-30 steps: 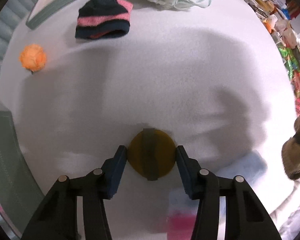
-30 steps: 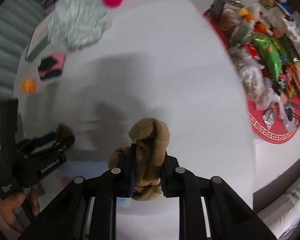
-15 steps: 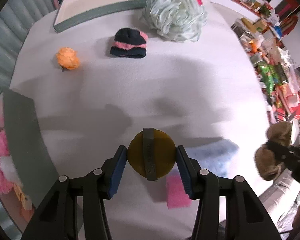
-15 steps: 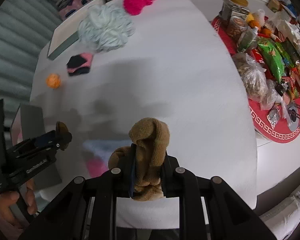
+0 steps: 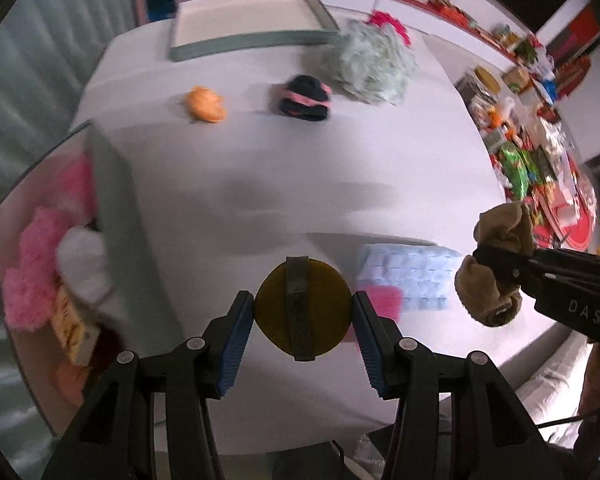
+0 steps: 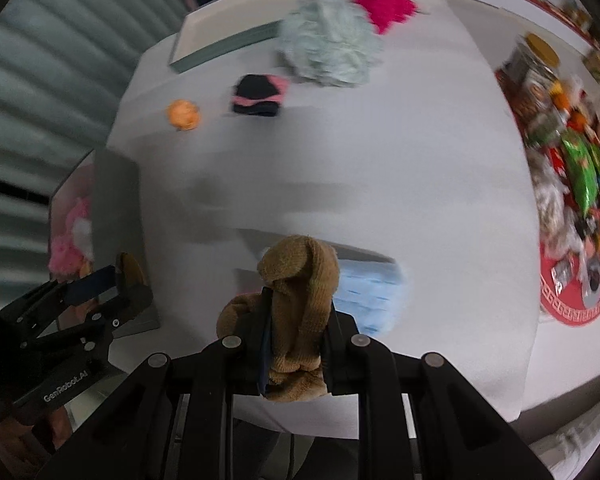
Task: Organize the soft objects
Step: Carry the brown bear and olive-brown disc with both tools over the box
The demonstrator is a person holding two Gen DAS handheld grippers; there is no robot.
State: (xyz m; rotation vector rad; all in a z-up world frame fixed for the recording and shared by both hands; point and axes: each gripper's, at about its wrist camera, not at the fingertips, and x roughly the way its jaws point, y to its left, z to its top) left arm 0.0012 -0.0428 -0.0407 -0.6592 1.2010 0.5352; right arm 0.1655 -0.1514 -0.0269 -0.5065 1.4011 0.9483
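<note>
My left gripper [image 5: 303, 312] is shut on a round mustard-yellow pad [image 5: 302, 311] with a dark strap, held high above the white table [image 5: 284, 168]. My right gripper [image 6: 296, 324] is shut on a brown knitted sock [image 6: 300, 300], which also shows in the left wrist view [image 5: 496, 264]. On the table lie a light-blue cloth [image 5: 410, 274] with a pink sponge [image 5: 382, 300], an orange ball [image 5: 206, 104], a black-and-pink beanie [image 5: 306, 96], a pale green pouf [image 5: 370, 66] and a magenta pouf [image 6: 384, 2].
A grey-green bin [image 5: 120, 216] at the table's left edge holds pink and white fluffy items [image 5: 36, 256]. A shallow grey-green tray [image 5: 244, 42] lies at the far edge. Snack packets and jars [image 6: 572, 160] crowd the right side on a red mat.
Both grippers have risen and pulled back from the table with their loads. More of the table, the left bin and the far tray has come into view.
</note>
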